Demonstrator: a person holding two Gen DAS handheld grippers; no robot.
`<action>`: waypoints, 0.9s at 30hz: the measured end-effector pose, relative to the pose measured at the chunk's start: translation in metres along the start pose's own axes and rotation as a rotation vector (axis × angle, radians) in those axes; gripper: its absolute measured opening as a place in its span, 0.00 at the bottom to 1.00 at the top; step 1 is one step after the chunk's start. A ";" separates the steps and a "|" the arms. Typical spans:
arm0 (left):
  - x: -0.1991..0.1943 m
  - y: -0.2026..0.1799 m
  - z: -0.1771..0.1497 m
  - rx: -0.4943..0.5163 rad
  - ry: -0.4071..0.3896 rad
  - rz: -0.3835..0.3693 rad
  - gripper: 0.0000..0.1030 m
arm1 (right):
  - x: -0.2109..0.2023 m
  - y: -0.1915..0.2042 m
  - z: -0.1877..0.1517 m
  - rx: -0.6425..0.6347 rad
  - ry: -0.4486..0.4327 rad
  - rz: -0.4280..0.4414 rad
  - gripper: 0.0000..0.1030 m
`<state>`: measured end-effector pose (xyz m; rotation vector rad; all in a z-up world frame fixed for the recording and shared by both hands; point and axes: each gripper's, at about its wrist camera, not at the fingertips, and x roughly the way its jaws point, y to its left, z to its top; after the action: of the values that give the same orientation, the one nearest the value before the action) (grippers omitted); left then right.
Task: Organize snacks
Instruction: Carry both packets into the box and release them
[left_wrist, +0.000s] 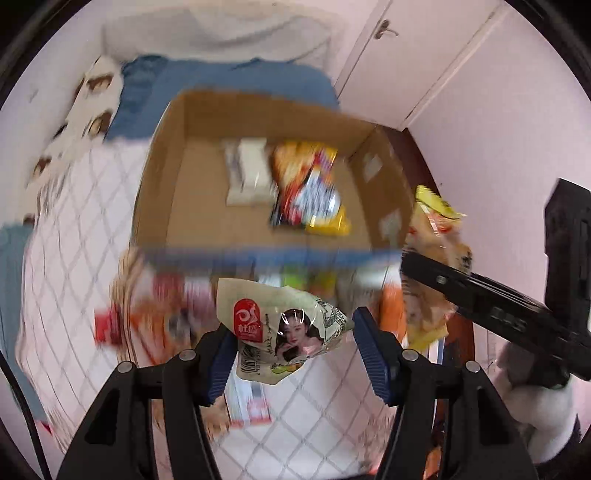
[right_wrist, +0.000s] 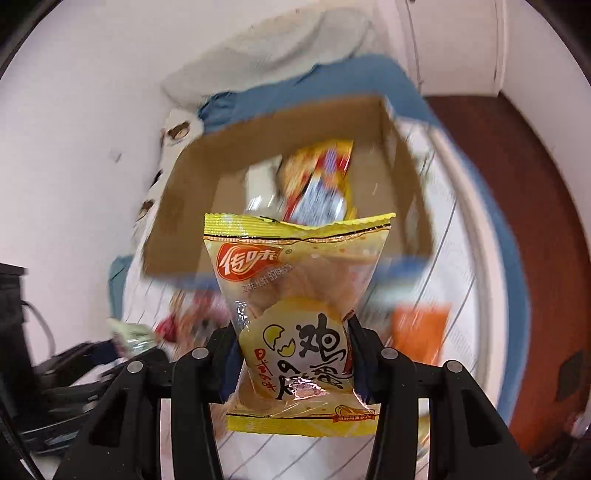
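From the left wrist, my left tool (left_wrist: 293, 354) holds a crumpled pale green packet (left_wrist: 284, 328) above the quilted bed (left_wrist: 74, 229). The left pad presses it, but the right pad seems to touch only its tip. That lopsided hold is my worry: a quick swing could shake the packet loose short of the cardboard box (left_wrist: 162, 155), onto the loose snacks (left_wrist: 155, 314) by its near wall. The other tool's bag hangs close on the right, so the two could collide over the box.

From the right wrist, my right tool (right_wrist: 295, 354) is clamped across the lower half of a yellow egg-cracker bag (right_wrist: 291, 295). Squeezing may crush the crackers, and the tall top could catch the box's near rim.
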<state>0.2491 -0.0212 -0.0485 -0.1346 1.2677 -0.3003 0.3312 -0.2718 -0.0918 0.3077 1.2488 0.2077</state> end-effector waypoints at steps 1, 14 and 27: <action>0.001 -0.002 0.017 0.014 -0.015 0.014 0.57 | 0.005 0.000 0.009 -0.001 -0.001 -0.015 0.49; 0.112 0.039 0.163 0.018 0.105 0.145 0.57 | 0.088 -0.027 0.134 0.024 0.078 -0.132 0.49; 0.184 0.093 0.190 -0.065 0.233 0.200 0.85 | 0.142 -0.042 0.168 0.055 0.101 -0.151 0.97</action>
<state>0.4929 0.0007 -0.1856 -0.0282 1.5107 -0.1040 0.5342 -0.2853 -0.1855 0.2516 1.3735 0.0594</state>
